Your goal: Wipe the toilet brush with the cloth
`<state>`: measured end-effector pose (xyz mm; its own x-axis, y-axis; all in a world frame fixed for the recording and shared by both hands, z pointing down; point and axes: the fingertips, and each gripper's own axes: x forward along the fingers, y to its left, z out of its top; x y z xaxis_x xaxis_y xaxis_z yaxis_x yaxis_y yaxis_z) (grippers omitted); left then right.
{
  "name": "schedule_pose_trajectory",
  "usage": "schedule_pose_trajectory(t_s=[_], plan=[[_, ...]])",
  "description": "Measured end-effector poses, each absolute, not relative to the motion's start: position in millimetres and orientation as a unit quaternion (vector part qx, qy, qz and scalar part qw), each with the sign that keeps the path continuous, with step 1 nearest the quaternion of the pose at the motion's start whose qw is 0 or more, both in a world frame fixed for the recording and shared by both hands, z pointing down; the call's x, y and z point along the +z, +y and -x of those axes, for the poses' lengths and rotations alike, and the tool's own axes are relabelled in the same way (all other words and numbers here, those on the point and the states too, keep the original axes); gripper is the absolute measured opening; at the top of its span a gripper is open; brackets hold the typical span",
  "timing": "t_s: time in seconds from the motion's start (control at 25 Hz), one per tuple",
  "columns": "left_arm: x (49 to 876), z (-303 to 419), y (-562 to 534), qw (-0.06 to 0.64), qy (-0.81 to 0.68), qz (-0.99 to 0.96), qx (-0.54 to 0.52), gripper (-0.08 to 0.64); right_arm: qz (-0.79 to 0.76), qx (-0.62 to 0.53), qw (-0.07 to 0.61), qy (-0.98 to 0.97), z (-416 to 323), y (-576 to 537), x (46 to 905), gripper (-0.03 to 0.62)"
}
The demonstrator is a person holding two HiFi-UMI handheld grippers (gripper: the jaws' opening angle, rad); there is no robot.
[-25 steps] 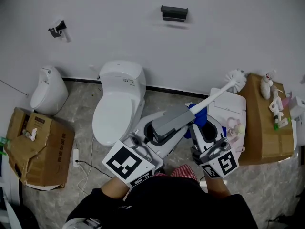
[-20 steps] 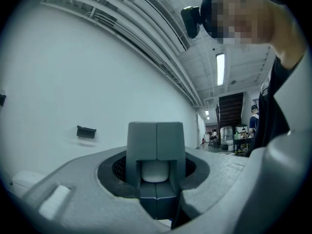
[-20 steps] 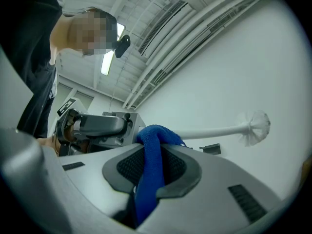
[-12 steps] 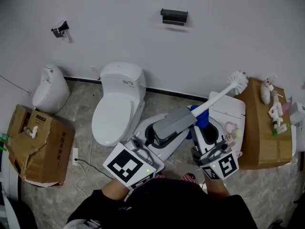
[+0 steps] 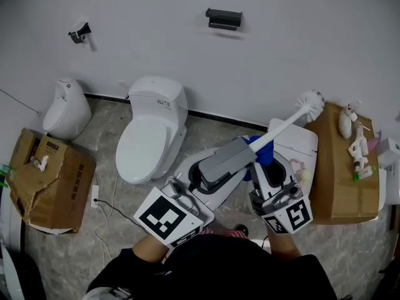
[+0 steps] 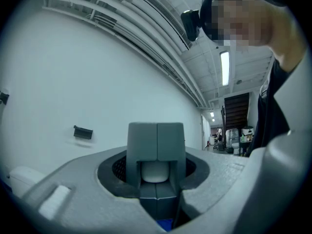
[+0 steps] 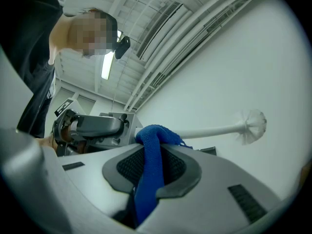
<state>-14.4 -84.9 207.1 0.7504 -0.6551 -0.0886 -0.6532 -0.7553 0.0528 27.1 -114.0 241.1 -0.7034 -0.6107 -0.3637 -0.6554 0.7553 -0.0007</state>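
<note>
The white toilet brush slants up to the right, its bristle head in front of the wall. My left gripper is shut on the handle's lower end; in the left gripper view the white handle end sits between the grey jaws of that gripper. My right gripper is shut on the blue cloth, just under the handle. In the right gripper view the cloth drapes over the right gripper, with the brush beyond it.
A white toilet stands at centre left, with a small white urinal further left. A torn cardboard box and a cable lie on the floor. A white bin and a cardboard box bearing bottles stand at right.
Both grippers have moved together a little with the brush and cloth; the toilet and boxes have slid slightly left in the head view. Both grips are unchanged.
</note>
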Motion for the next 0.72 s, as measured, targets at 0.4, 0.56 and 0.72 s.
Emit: schedule_pose_trajectory(t_s=[0.4,0.56,0.72], plan=[[207.3,-7.3,-73.3,-0.001,-0.36,-0.933,-0.025,0.164,0.339,0.057,0.195,0.919,-48.4,-106.3,243.3,0.069],[205.1,-12.5,-70.9,-0.003,-0.359,-0.933,-0.025,0.164,0.341,0.063,0.197,0.917,-54.7,-105.8,241.4,0.069],[204.0,-13.0,-68.0,-0.004,-0.357,-0.934,-0.028,0.164,0.345,0.065,0.197,0.915,-58.3,-106.8,239.7,0.069]])
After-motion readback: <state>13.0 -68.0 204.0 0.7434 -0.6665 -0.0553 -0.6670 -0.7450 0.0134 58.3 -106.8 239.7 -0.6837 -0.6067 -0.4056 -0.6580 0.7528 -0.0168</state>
